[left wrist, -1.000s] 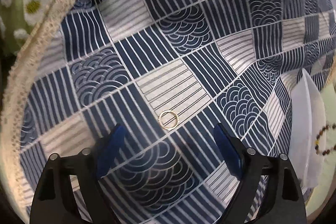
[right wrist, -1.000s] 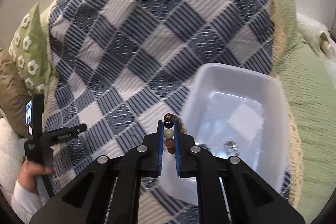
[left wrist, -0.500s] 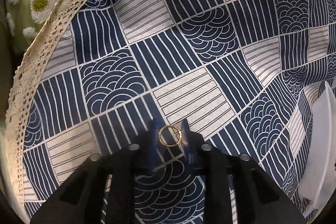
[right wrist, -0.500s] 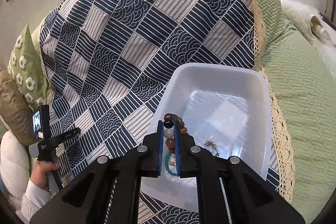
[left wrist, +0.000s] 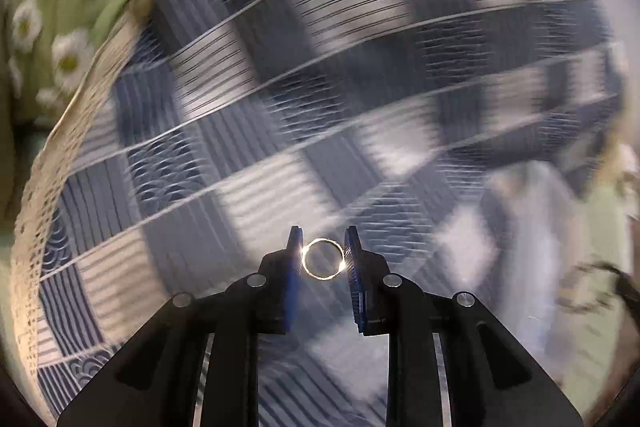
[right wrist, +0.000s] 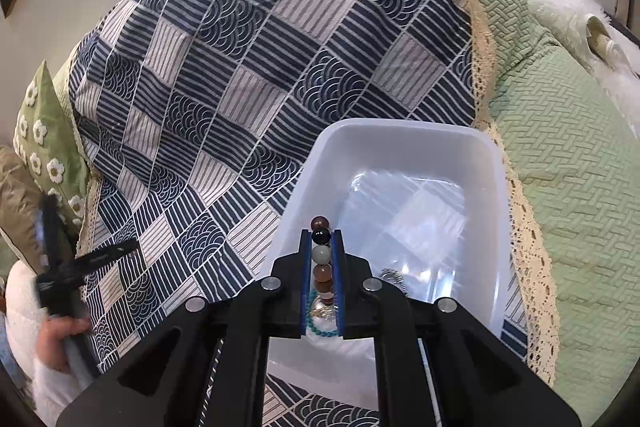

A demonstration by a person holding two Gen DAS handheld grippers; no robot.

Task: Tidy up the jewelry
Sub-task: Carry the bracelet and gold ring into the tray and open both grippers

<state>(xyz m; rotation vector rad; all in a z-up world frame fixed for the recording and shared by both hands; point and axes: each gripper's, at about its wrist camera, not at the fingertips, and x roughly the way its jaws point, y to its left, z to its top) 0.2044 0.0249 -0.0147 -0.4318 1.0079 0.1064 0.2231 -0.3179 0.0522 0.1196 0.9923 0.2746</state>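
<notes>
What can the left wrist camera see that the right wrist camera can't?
Only the left wrist view shows the gold ring, pinched between the pads of the left hand-held gripper; everything behind it is motion-blurred. Only the right wrist view shows clearly the white bin, the beaded bracelet clamped in the right hand-held gripper above the bin, and small jewelry lying in the bin. Both show the blue patchwork cloth with its lace edge and the green daisy pillow.
</notes>
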